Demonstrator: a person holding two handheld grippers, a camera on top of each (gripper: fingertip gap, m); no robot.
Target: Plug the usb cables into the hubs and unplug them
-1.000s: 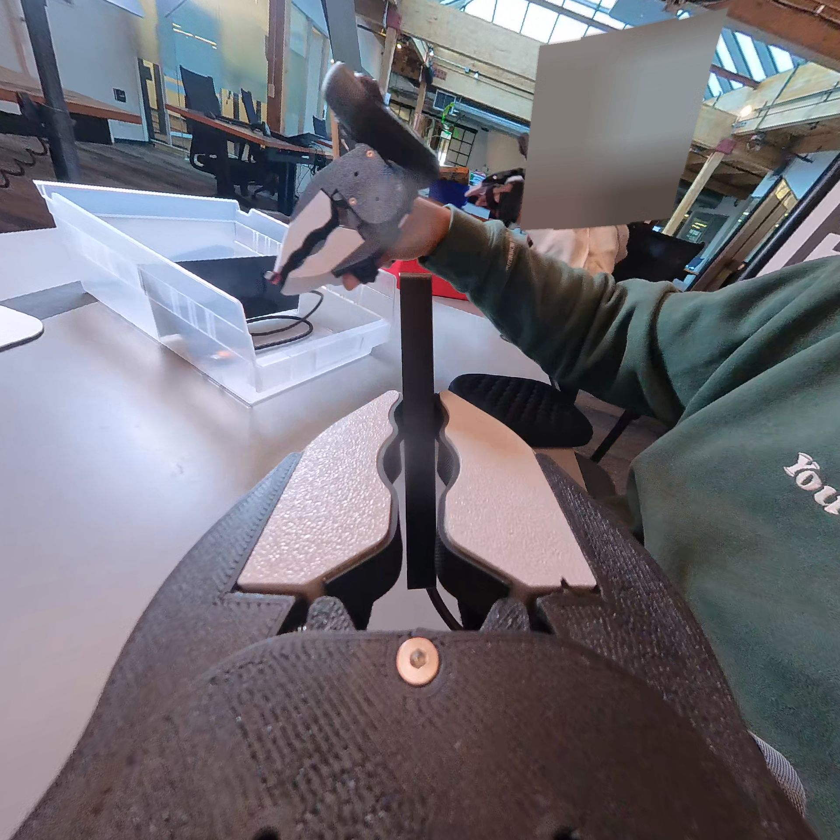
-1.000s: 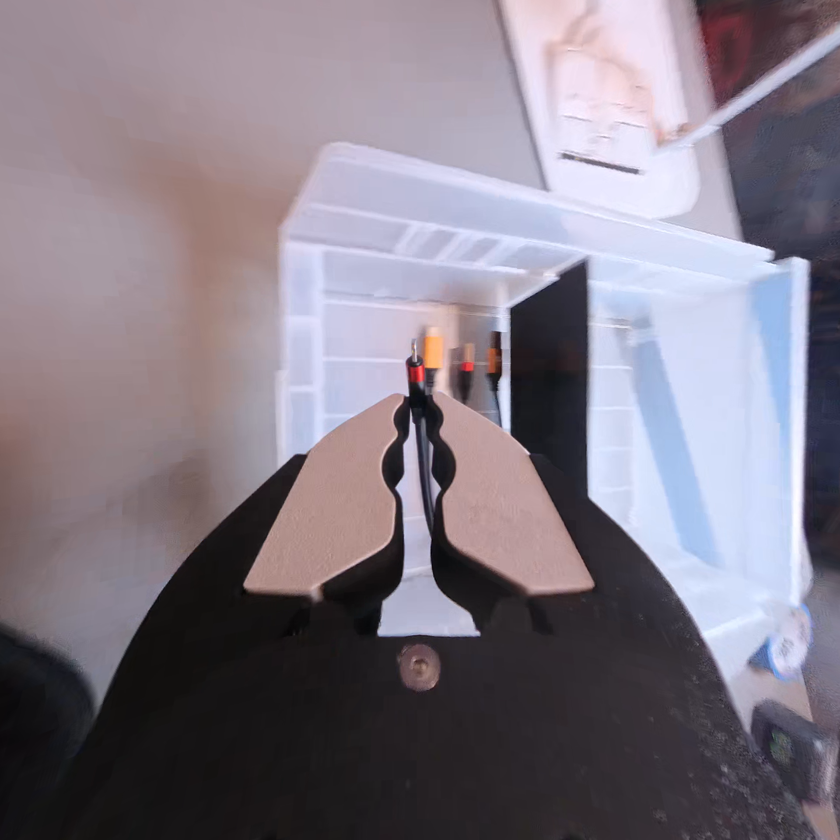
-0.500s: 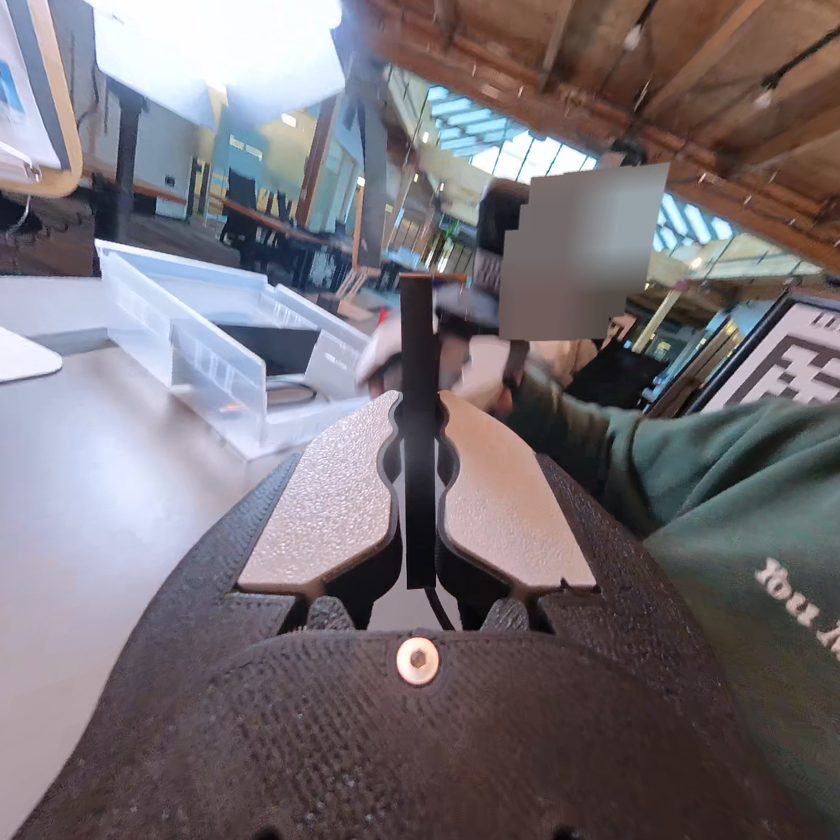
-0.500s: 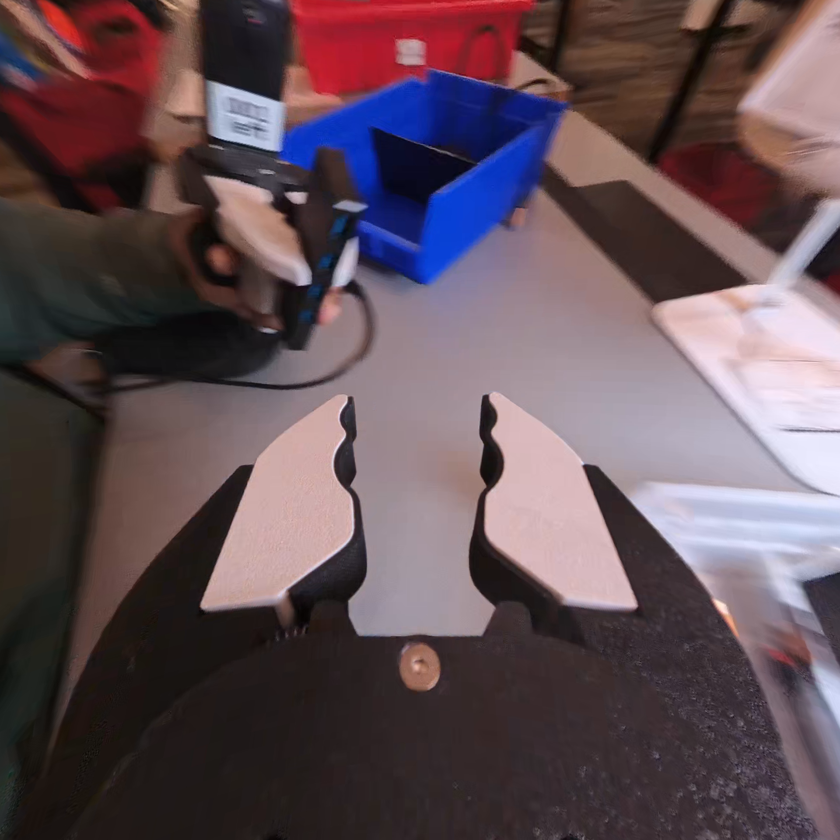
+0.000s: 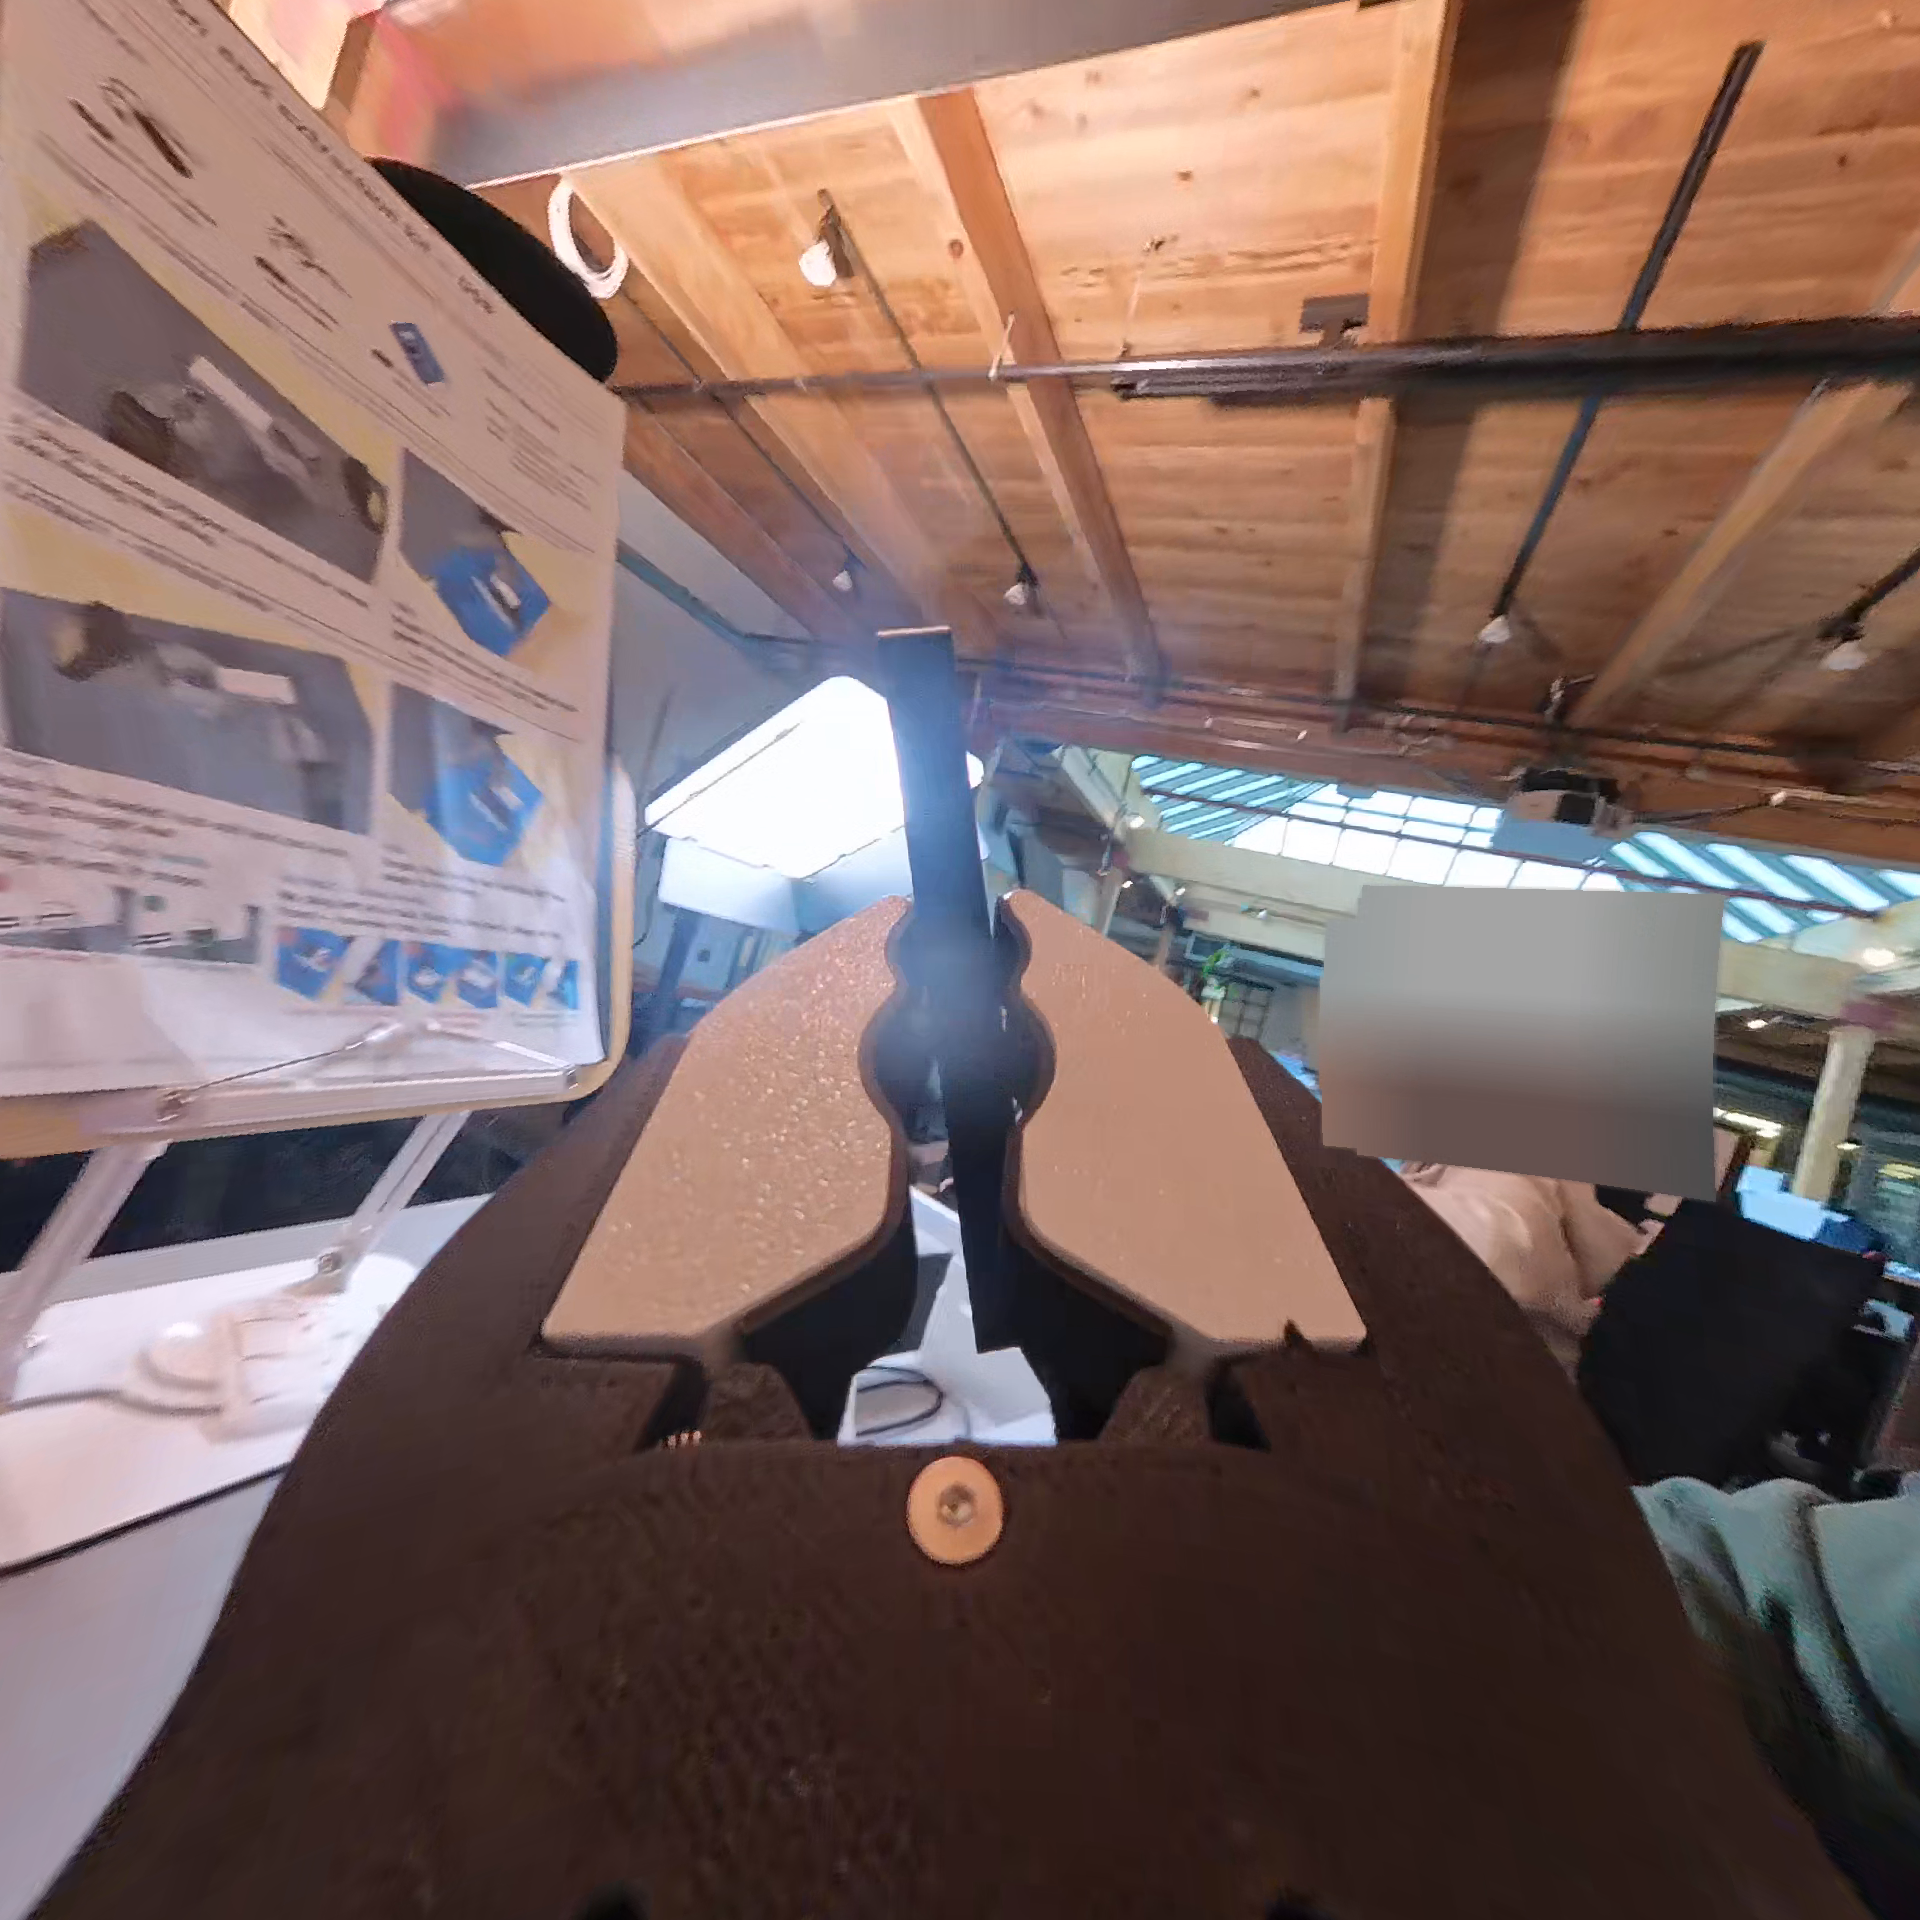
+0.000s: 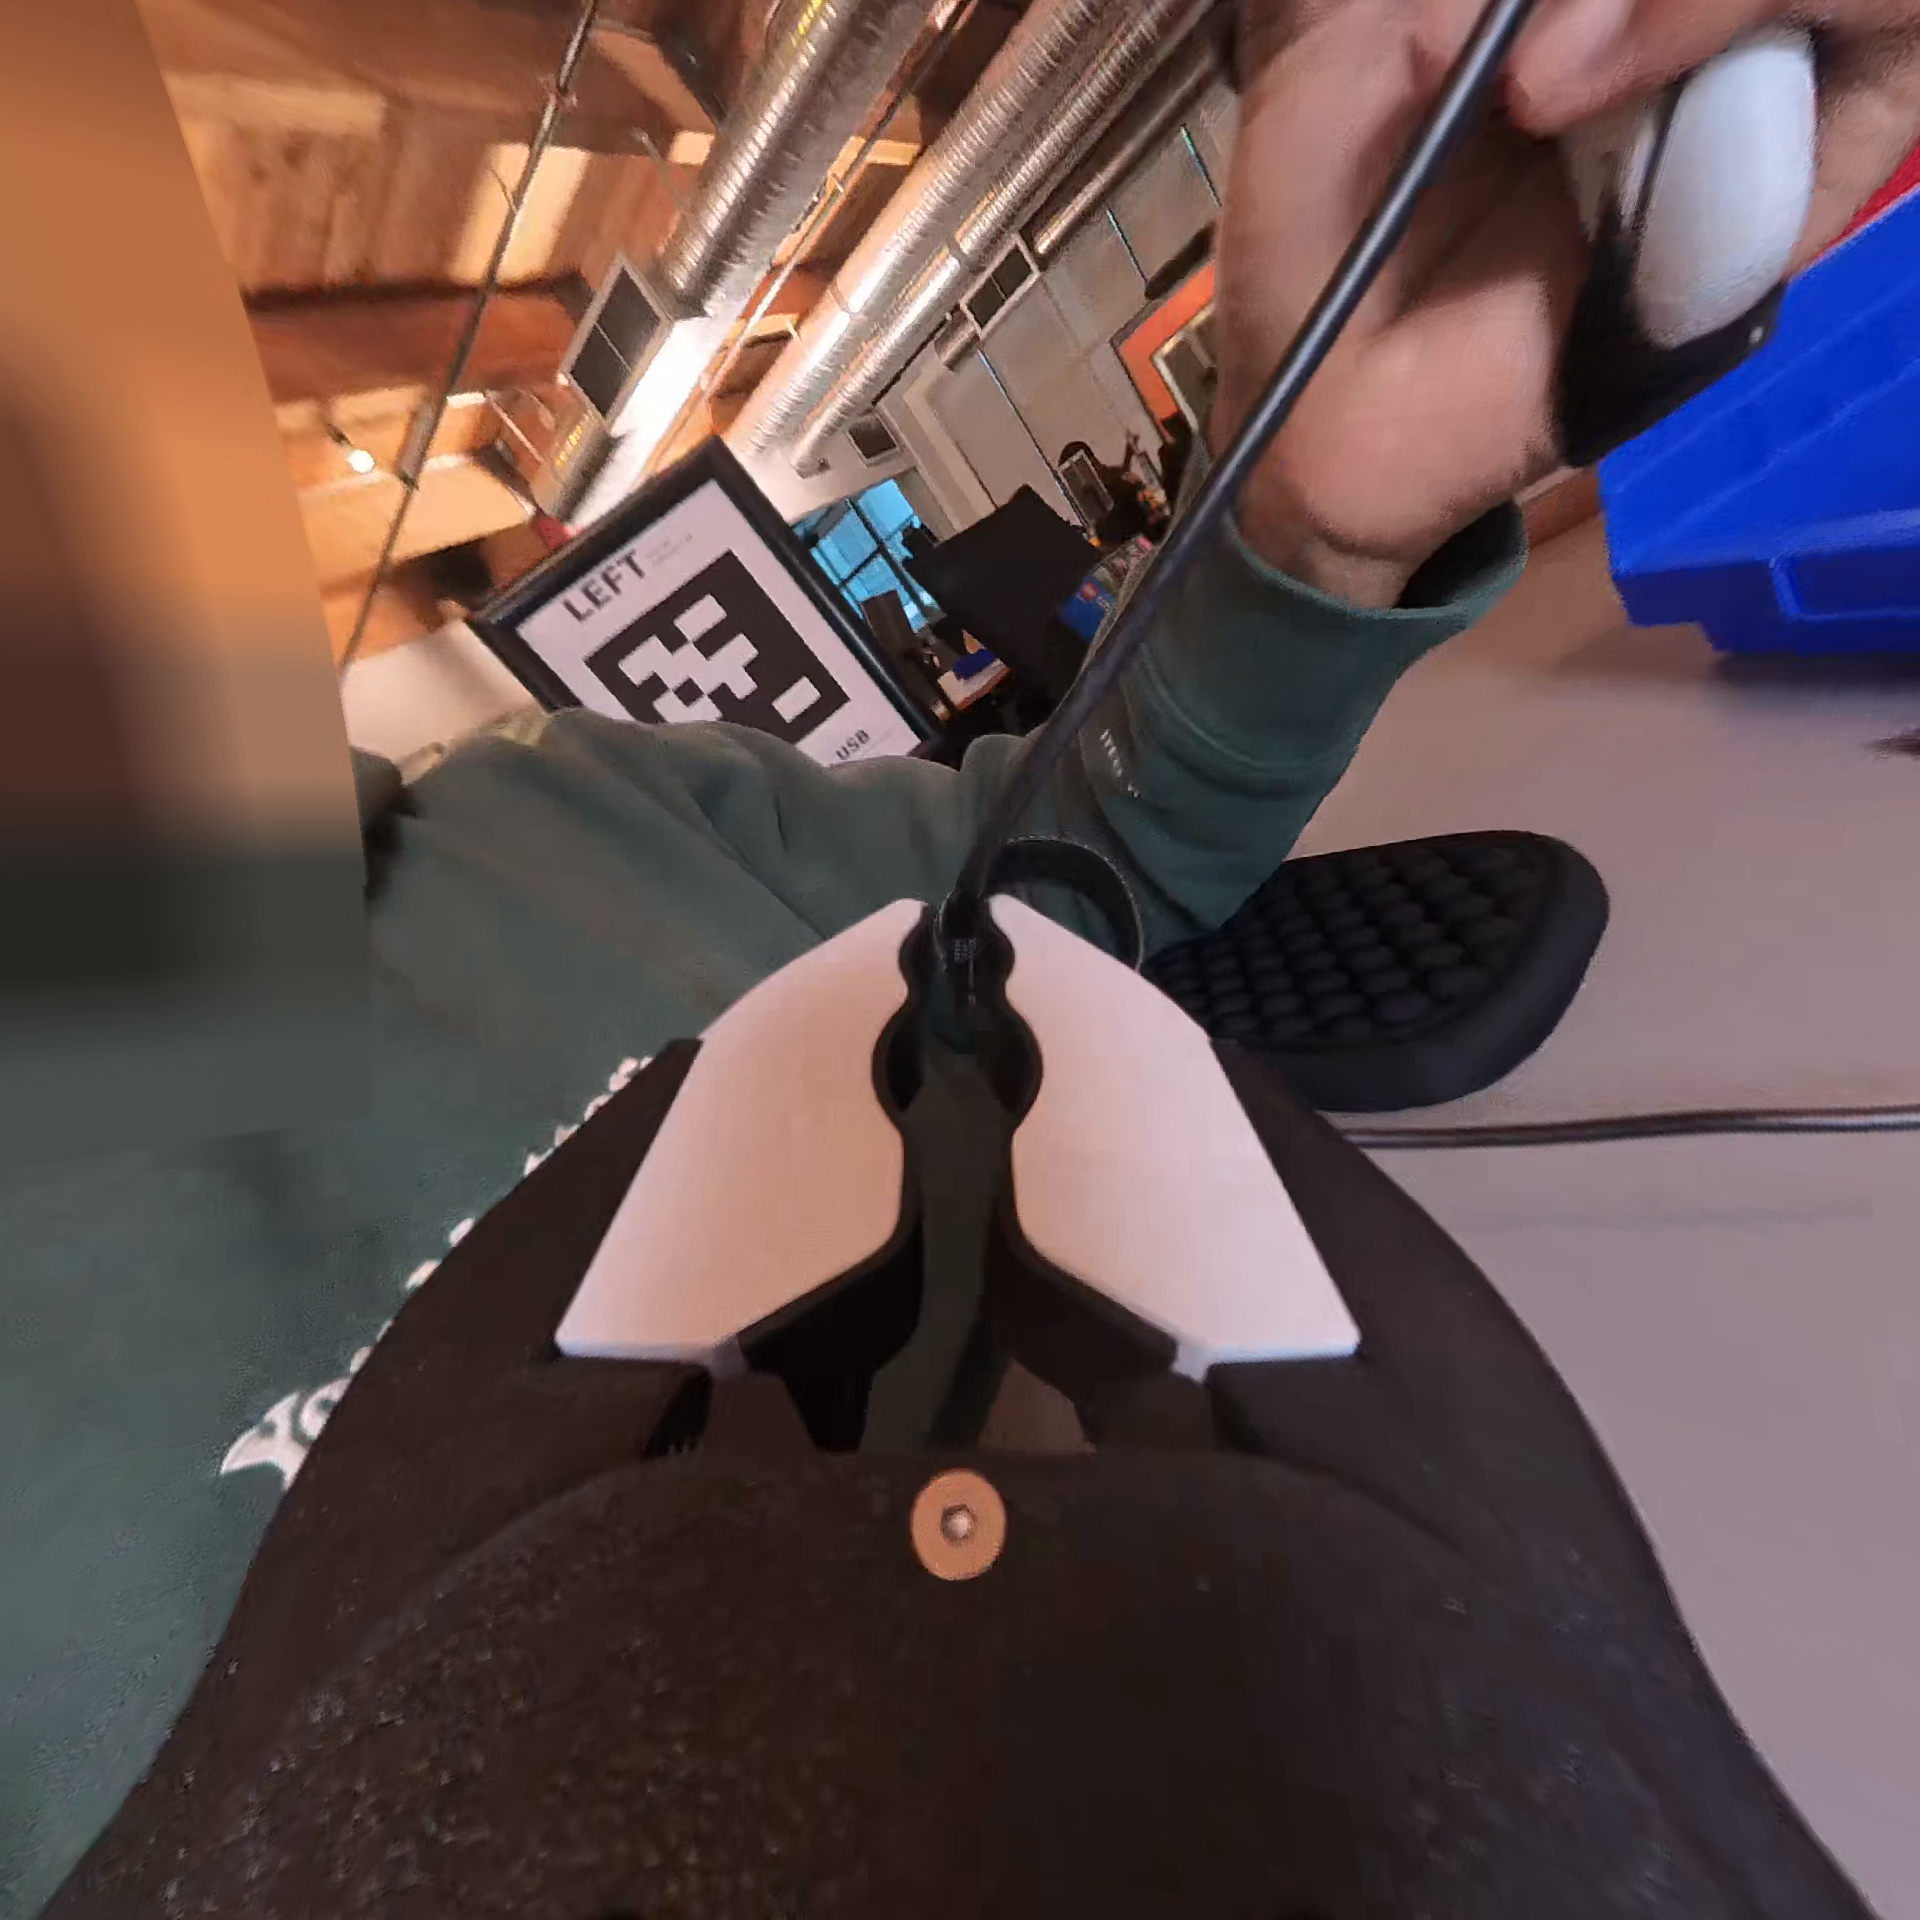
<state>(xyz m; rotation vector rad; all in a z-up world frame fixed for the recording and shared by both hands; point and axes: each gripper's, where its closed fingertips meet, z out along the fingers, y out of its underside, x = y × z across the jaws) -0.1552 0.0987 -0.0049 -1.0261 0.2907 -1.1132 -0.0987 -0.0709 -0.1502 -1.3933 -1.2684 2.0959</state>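
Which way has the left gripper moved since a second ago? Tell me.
Yes. The left gripper, shut on the black hub, has tilted upward: the white table that filled its view has dropped to the lower left, and the wooden ceiling now fills the top.

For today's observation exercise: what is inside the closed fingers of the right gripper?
The right gripper is shut on a black cable, pinched at its thicker end near the fingertips. The cable runs up past the person's hand. Its connector tip is hidden between the fingers.

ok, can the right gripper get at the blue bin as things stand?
Probably not. The right gripper is shut on the black cable, which runs up to the left hand, and that hand partly covers the blue bin.
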